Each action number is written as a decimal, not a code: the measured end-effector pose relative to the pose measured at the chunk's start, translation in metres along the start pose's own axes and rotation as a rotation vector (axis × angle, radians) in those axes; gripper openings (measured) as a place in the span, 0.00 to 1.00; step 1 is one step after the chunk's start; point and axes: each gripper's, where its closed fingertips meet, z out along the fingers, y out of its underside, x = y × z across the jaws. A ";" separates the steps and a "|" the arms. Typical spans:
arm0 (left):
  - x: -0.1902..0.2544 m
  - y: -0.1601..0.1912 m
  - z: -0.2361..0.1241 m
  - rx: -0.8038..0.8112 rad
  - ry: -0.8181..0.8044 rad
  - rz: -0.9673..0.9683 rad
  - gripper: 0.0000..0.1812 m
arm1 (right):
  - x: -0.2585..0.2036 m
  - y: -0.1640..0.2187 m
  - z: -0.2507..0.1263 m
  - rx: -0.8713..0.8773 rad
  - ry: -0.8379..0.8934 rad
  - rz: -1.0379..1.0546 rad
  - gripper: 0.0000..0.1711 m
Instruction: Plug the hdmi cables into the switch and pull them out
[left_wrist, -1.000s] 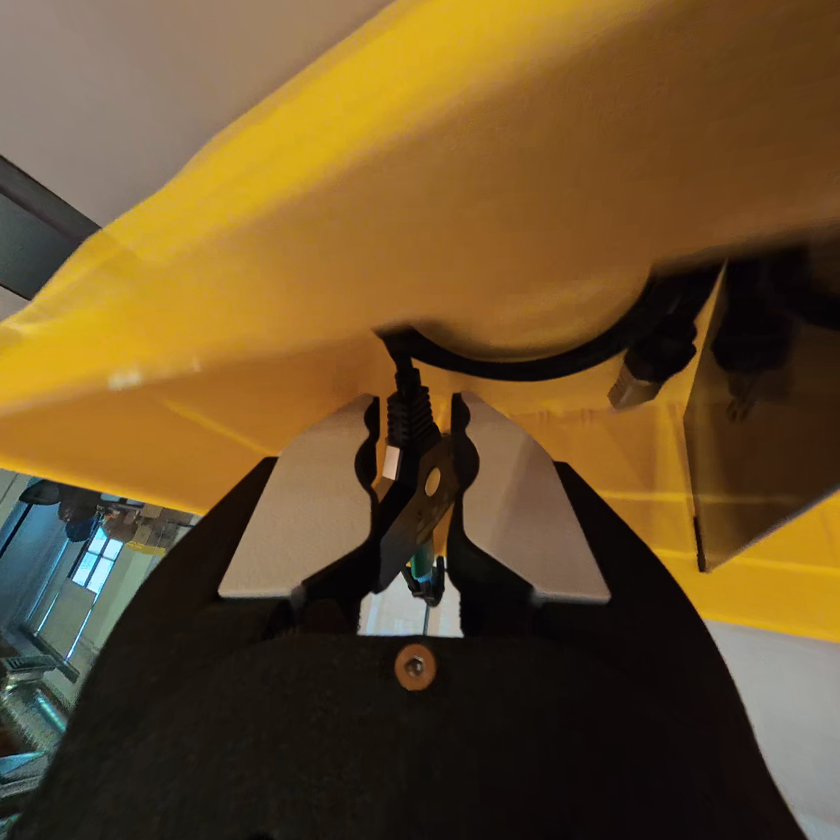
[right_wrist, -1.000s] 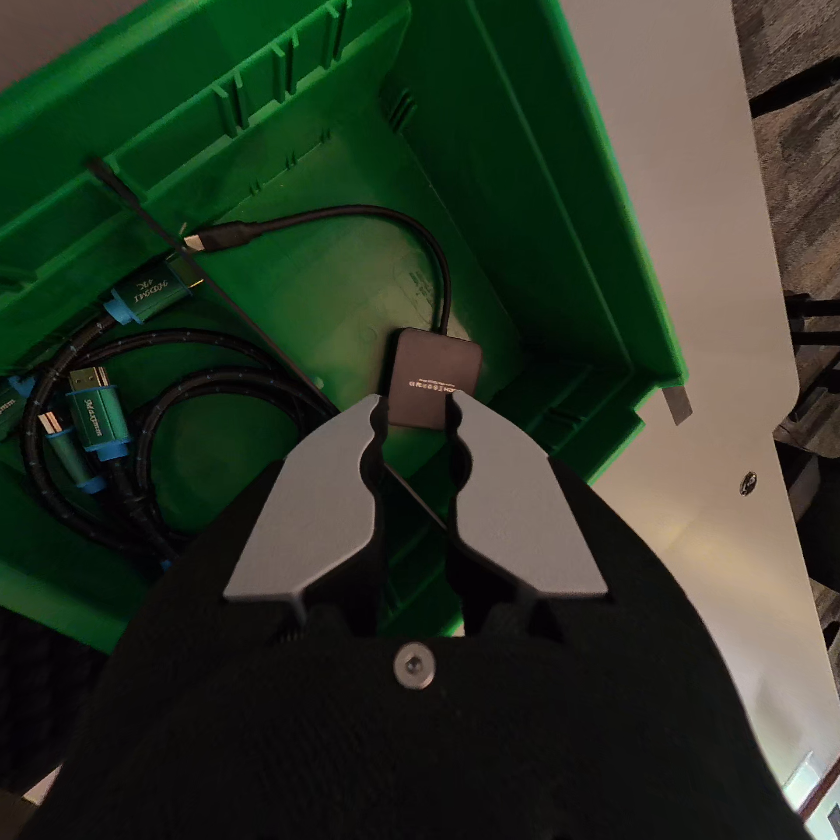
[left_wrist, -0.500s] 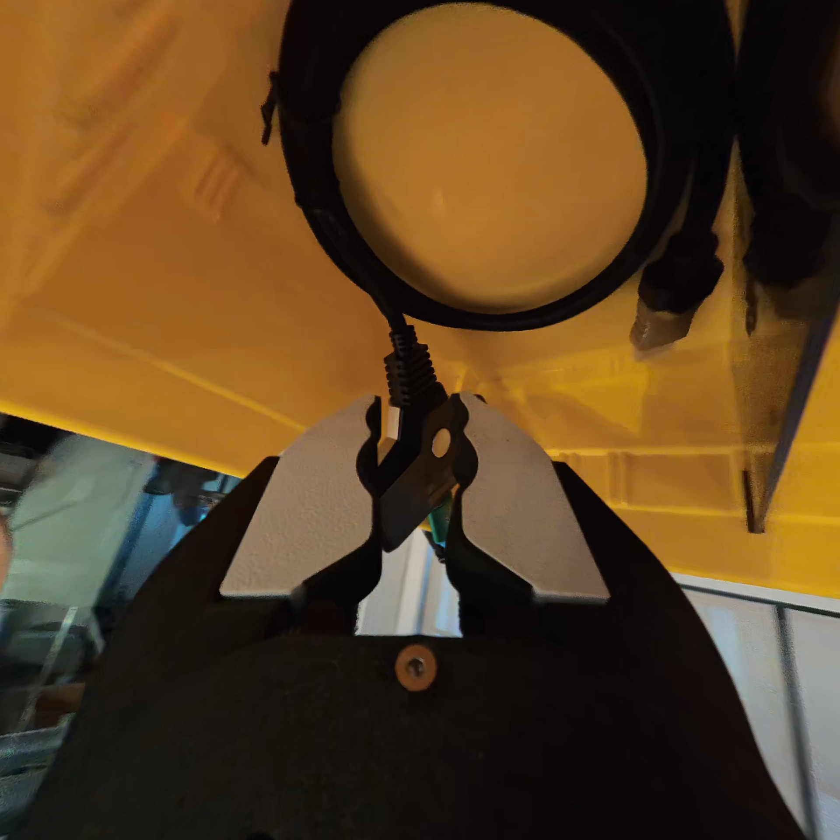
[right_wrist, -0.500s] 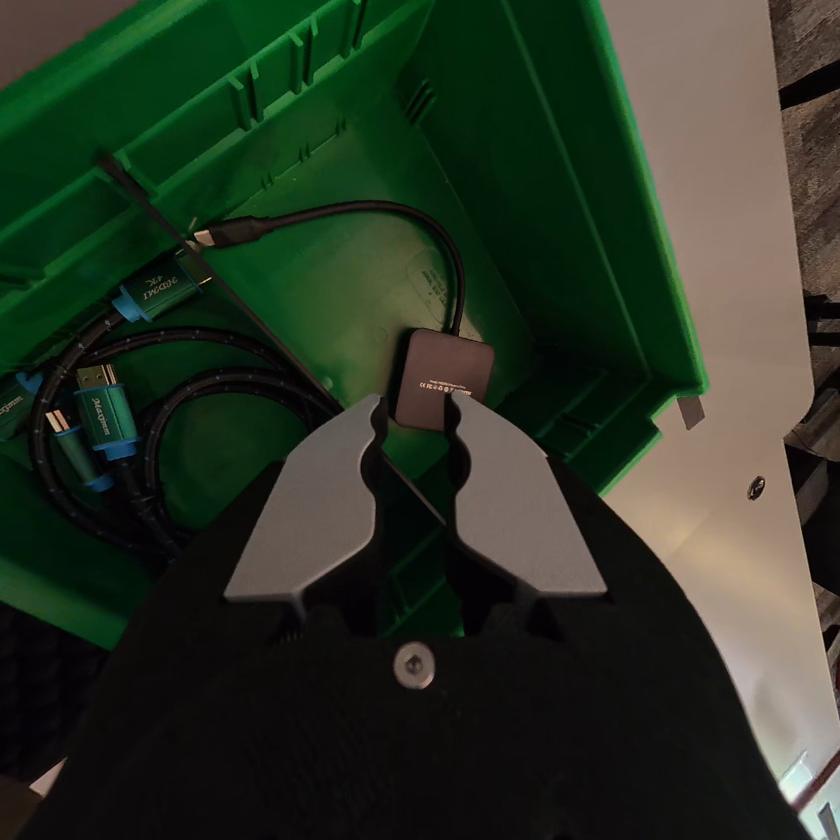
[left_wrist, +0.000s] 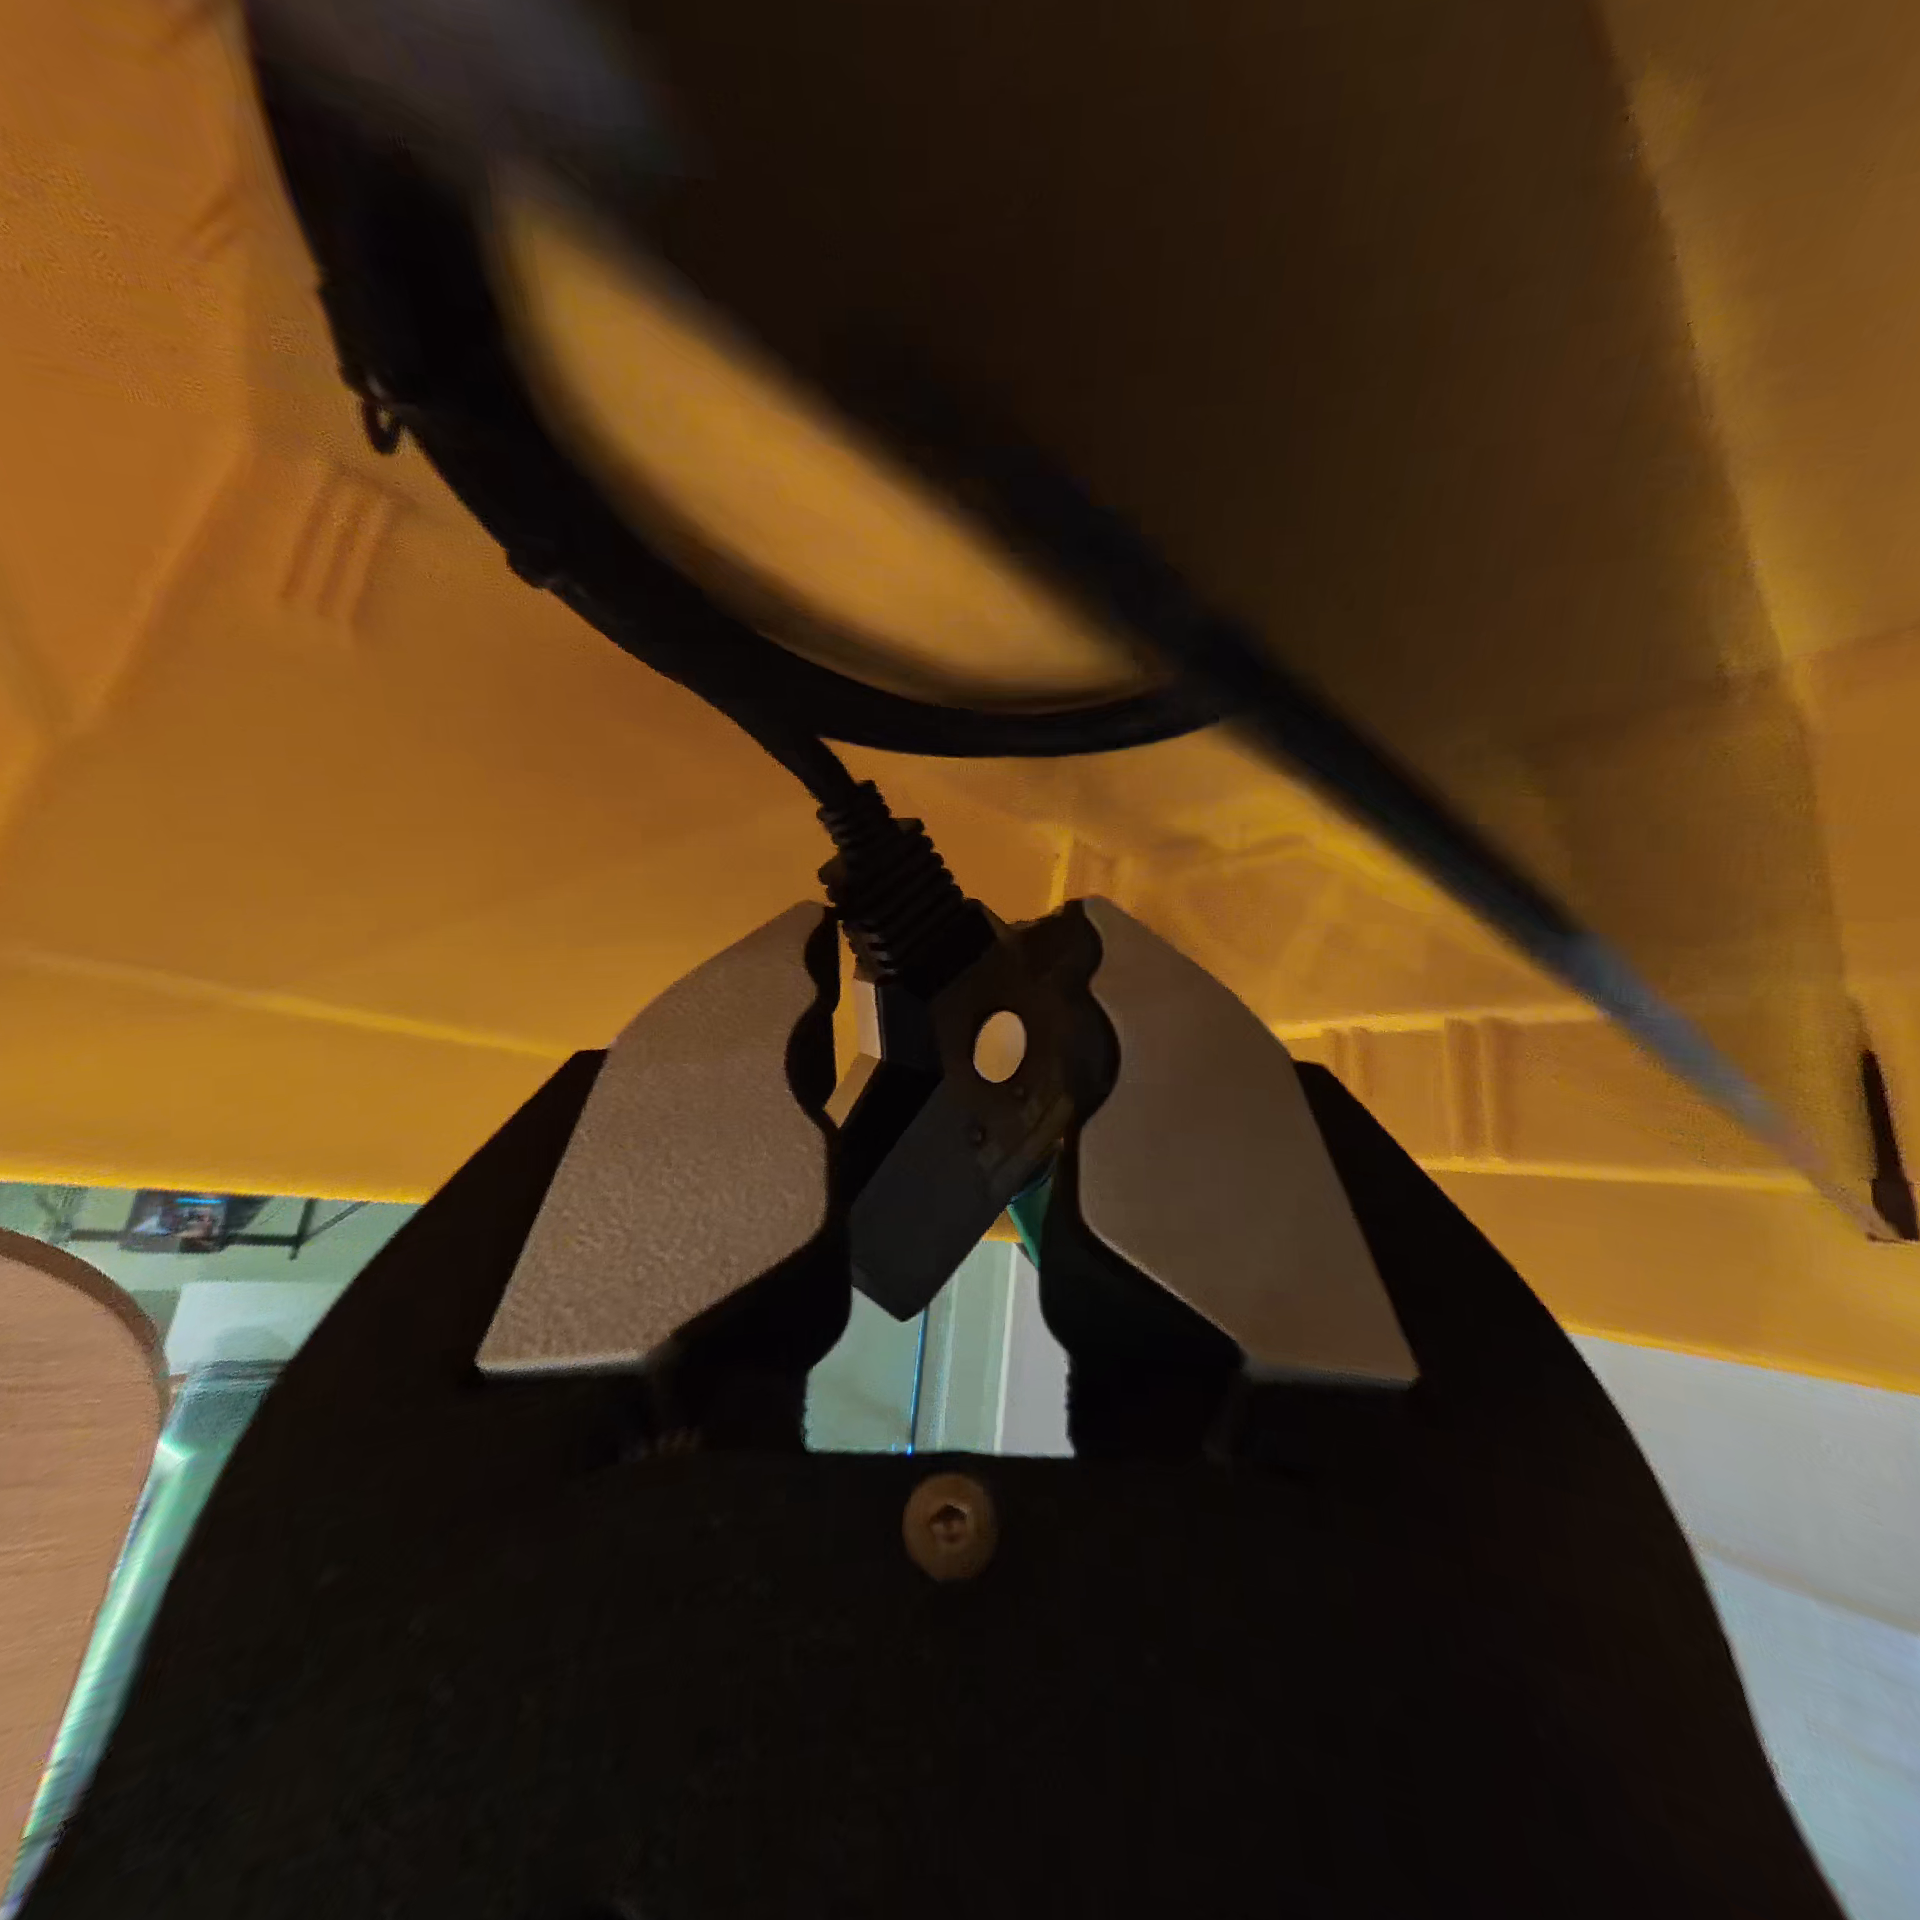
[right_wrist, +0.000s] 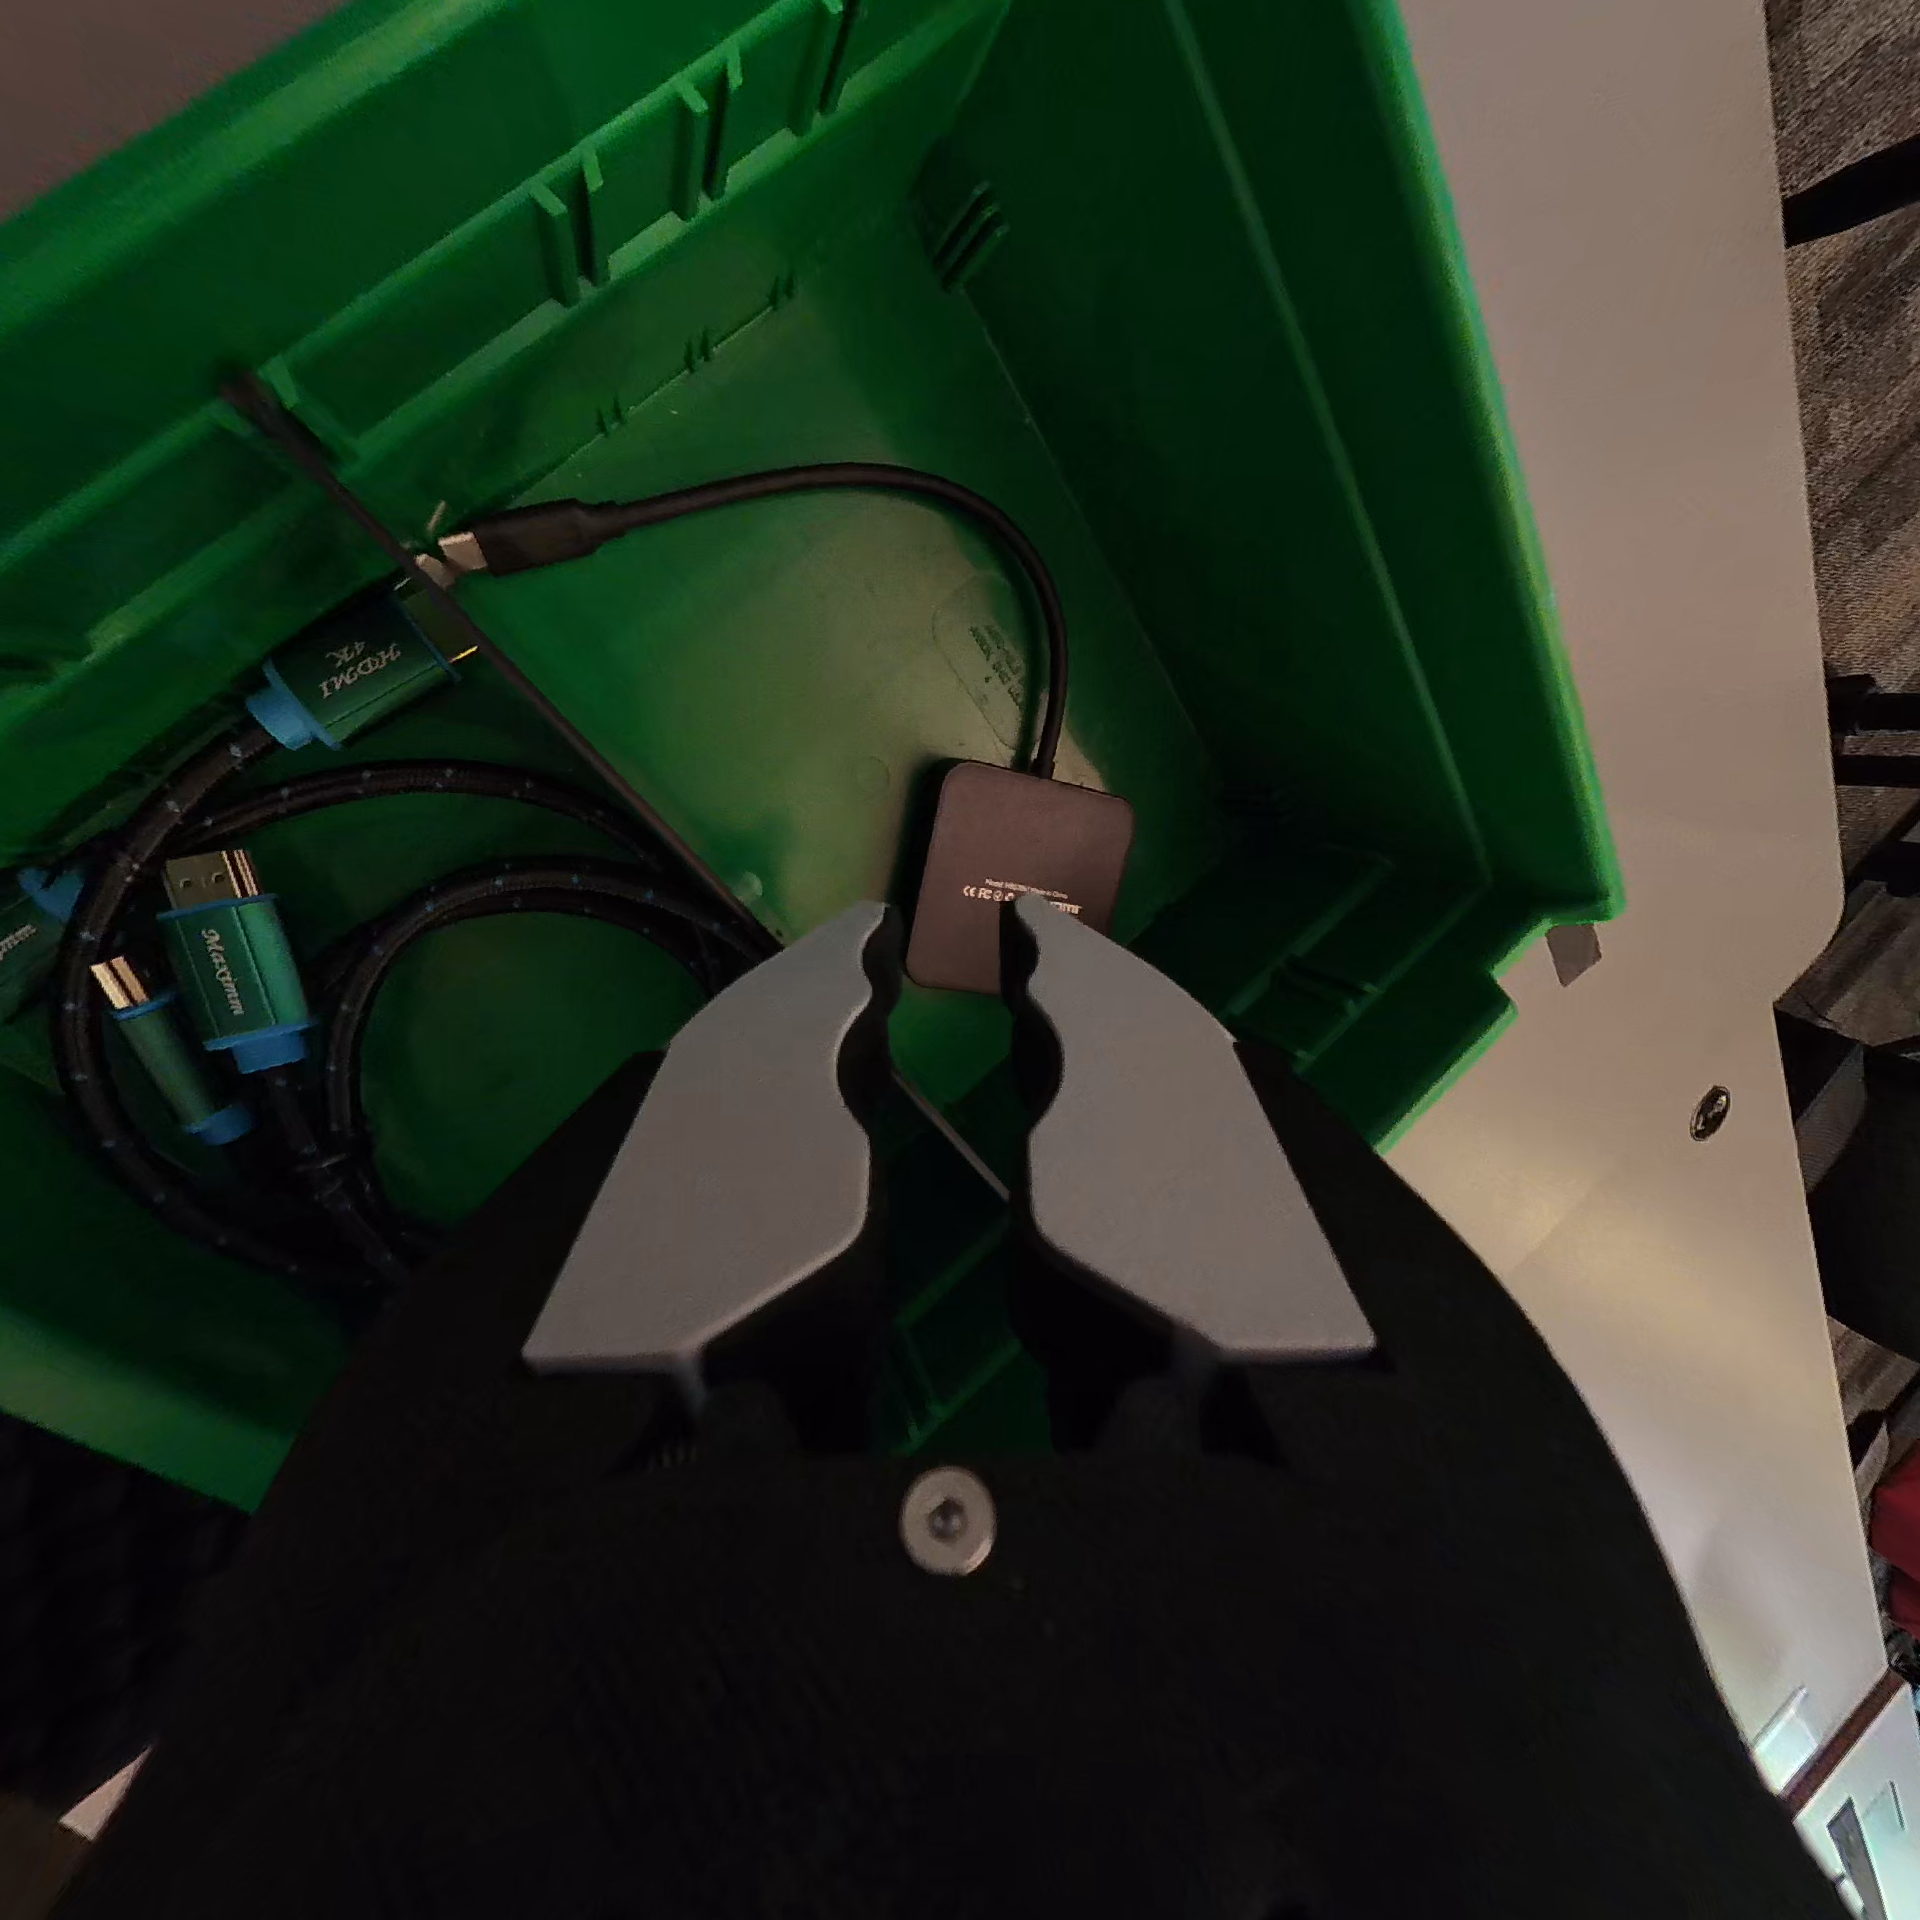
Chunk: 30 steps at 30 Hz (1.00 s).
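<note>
In the left wrist view my left gripper (left_wrist: 956, 920) is shut on the black plug (left_wrist: 961, 1091) of a black HDMI cable (left_wrist: 582, 561), whose coil lies in a yellow bin (left_wrist: 260, 831). In the right wrist view my right gripper (right_wrist: 951, 914) is open and empty, just above a dark grey switch box (right_wrist: 1013, 862) lying in the right compartment of a green bin (right_wrist: 1299, 520). The switch's thin black lead (right_wrist: 935, 499) curves to a small plug. Several braided HDMI cables with green and blue plugs (right_wrist: 234, 977) lie in the left compartment.
A thin black divider (right_wrist: 520, 686) splits the green bin. A blurred dark divider (left_wrist: 1351, 520) crosses the yellow bin at the right. The green bin stands on a pale table (right_wrist: 1662, 520), whose edge and the floor are at the right. Spacing between my two grippers at the tips: around 55 cm.
My left gripper has moved deeper into the yellow bin with the plug held; the coil now looks nearer and blurred. My right gripper has moved closer to the switch box.
</note>
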 end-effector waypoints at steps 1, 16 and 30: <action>-0.001 0.000 0.000 0.006 -0.003 -0.002 0.20 | 0.000 0.000 0.001 -0.002 0.001 0.000 0.10; -0.011 0.001 -0.004 -0.031 -0.066 0.018 0.03 | 0.000 0.002 -0.001 0.005 -0.010 0.000 0.09; -0.012 0.010 -0.011 -0.037 -0.100 -0.103 0.02 | -0.002 0.002 -0.004 0.013 -0.017 -0.002 0.09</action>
